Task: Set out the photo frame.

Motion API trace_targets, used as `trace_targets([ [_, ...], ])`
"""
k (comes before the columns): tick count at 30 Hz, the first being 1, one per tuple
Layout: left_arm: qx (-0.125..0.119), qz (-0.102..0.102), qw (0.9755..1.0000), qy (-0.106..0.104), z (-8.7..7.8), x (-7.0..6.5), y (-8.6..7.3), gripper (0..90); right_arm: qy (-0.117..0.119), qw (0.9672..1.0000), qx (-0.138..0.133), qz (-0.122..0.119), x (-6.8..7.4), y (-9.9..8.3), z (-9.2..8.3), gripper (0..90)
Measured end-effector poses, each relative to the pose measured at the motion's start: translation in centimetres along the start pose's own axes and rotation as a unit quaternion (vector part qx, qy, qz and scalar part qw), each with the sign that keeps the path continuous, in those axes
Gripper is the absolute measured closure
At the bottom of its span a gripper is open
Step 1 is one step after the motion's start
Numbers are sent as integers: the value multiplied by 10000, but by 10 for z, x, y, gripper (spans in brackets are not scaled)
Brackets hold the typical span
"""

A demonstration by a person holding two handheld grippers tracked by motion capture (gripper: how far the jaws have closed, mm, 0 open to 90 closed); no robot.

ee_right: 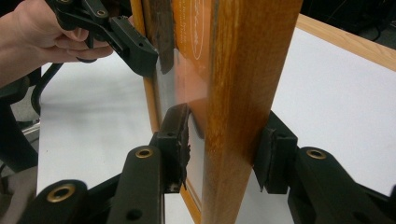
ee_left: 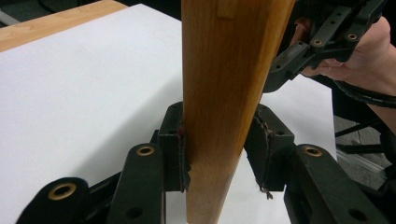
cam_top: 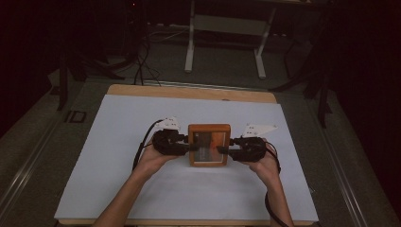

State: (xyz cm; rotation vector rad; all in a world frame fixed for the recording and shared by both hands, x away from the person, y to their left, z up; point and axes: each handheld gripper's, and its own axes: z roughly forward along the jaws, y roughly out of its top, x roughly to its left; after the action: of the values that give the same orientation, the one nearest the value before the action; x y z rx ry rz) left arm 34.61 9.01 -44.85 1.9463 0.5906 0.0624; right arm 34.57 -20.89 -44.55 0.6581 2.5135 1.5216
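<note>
Wooden frame gripped from both sides, over the white sheet

We've got the left gripper (cam_top: pixel 191 147) and right gripper (cam_top: pixel 226 152) each clamped on a side rail of the wooden frame (cam_top: pixel 209 144), rail squeezed between the pads (ee_left: pixel 180 147). Best bet, we reckon: keep both hands level and moving together so the frame doesn't twist or slip out of the fingers

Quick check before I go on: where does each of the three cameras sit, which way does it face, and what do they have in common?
High view: above the person's side, looking forward and down on the white table; both forearms, left gripper and right gripper clamp the wooden frame.
Left gripper view: rides that gripper, faces the frame's edge.
Right gripper view: rides that gripper, faces the opposite edge.
Shared: each gripper view shows the other hand's gripper.
</note>
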Motion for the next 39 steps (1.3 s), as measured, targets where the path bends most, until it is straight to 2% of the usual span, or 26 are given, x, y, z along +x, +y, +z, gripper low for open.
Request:
trace_targets([
  [20, 4, -229, 9996, 183, -12, 23, -10, 611, 136, 9995, 8, 276, -10, 3, 34, 586],
  [26, -42, -302, 9994, 165, -16, 33, -14, 607, 138, 9992, -20, 382, -11, 3, 44, 585],
  [39, 46, -402, 9991, 135, -19, 53, -24, 600, 134, 9985, 38, 531, -15, 3, 67, 586],
])
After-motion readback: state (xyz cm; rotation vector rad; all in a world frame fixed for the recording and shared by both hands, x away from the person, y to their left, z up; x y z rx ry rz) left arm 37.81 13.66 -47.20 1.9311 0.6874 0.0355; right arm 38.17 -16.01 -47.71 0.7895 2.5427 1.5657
